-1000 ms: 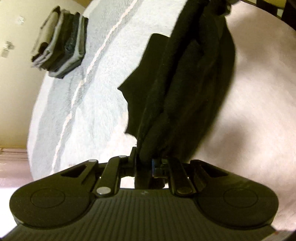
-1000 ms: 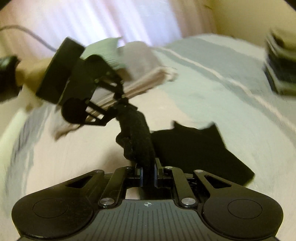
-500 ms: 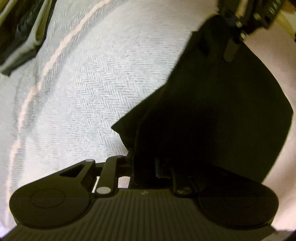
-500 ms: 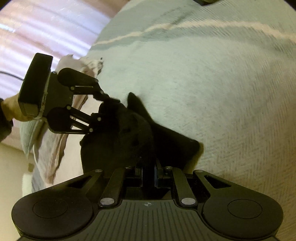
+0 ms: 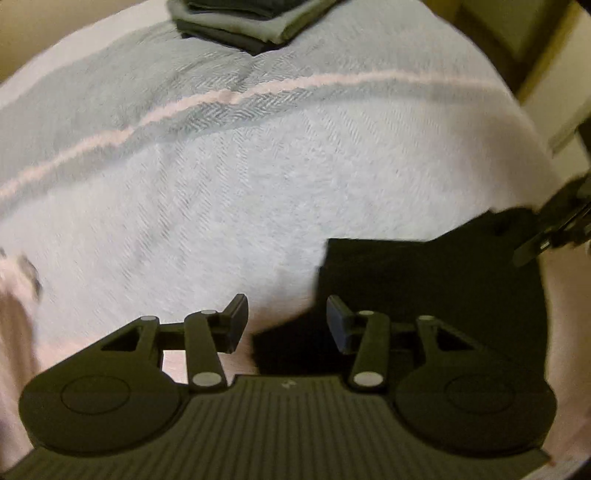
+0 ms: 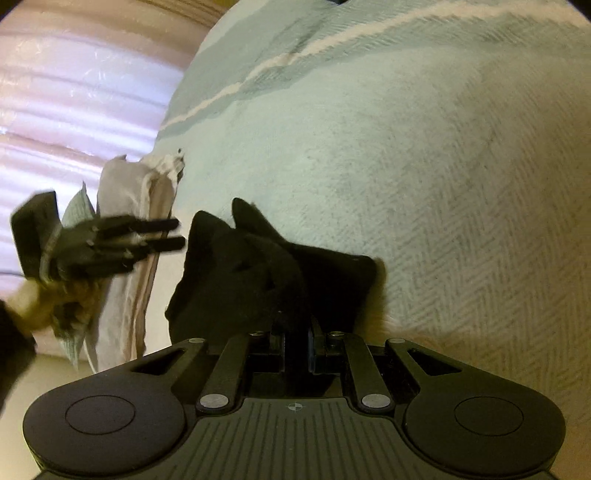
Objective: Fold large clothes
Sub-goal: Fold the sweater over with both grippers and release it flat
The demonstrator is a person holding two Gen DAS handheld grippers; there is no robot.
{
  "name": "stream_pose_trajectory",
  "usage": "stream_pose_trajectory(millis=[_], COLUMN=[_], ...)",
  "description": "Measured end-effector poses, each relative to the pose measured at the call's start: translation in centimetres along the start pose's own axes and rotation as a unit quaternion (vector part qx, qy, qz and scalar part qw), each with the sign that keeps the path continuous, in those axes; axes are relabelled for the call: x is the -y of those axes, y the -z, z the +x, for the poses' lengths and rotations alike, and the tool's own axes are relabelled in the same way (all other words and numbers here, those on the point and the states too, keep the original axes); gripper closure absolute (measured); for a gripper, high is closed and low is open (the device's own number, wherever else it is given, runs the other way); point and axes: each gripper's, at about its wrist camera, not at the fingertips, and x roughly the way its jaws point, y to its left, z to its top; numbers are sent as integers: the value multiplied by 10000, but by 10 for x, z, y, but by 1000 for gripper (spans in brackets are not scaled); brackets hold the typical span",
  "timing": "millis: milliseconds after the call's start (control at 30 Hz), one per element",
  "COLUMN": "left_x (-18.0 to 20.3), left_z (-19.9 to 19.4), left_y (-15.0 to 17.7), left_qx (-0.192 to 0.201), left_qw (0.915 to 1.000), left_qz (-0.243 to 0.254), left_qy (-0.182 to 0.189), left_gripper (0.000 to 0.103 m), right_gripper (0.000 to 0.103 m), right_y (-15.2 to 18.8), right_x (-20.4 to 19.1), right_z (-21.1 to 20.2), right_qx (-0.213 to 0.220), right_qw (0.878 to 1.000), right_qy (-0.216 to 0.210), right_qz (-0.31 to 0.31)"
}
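The fingers of the right gripper (image 6: 295, 341) are pressed together and they pinch a bunched fold of the black garment (image 6: 273, 273), which rises from the bed to the pads. The fingers of the left gripper (image 5: 286, 319) are spreading at this moment; nothing is pinched between them, and the black garment (image 5: 436, 295) lies just under and beside the right finger, with its straight edge running to the right. In the right wrist view the left gripper (image 6: 173, 233) is seen from the side, apart from the cloth, just left of its edge, held by a hand (image 6: 40, 306) that is blurred. The garment lies on the near part of the bed cover (image 5: 258, 192), a pale herringbone fabric with a light stripe across the far part. Far on the bed stands a stack of folded clothes (image 5: 255, 22), grey and dark. At the left edge of the bed, in the right wrist view, a pile of pale fabric (image 6: 136, 236) hangs.
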Motion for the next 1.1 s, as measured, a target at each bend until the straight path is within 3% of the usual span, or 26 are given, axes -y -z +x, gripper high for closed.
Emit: stream_pose_trajectory(millis=[233,333,433,500,600,667,767,833,933,1000,1100], left_x=[18,15,11,8,6,7,13,19,15,0,-10], left_z=[59,69,61,48,19,-1,-18,-10,19,33,35], left_y=[17,22,24,25,33,44,72,91,114,124,131], left_qx=[31,175,216,223,281,386,381,271,148,379,739], left_qw=[9988,9968,9947,9934,9919,9906,9887,9871,9861,9789,9701], left_qz=[-460,-690,-912,-1011,-1034,-1131,-1389,-1541,-1575,-1972,-2296], left_qy=[-164,-356,-422,-485,-683,-667,-418,-335,-500,-367,-265], left_gripper=[59,54,53,53,60,60,60,60,57,56,57], right_gripper=[96,90,79,77,76,74,73,73,74,74,73], right_y=[-3,-7,1,9,24,31,32,28,25,30,45], right_x=[13,12,-1,-20,-54,-65,-50,-30,-9,-10,-22], right_z=[8,-1,-25,-45,-54,-39,-2,15,21,19,3], right_qx=[10,83,492,848,960,700,387,372,449,478,543], right_qw=[9991,9985,9946,9863,9793,9785,9829,9858,9861,9828,9798], right_qy=[68,81,669,1076,670,281,337,326,43,29,371], right_qz=[-423,-532,-623,-923,-1651,-1919,-1769,-1604,-1599,-1784,-1889])
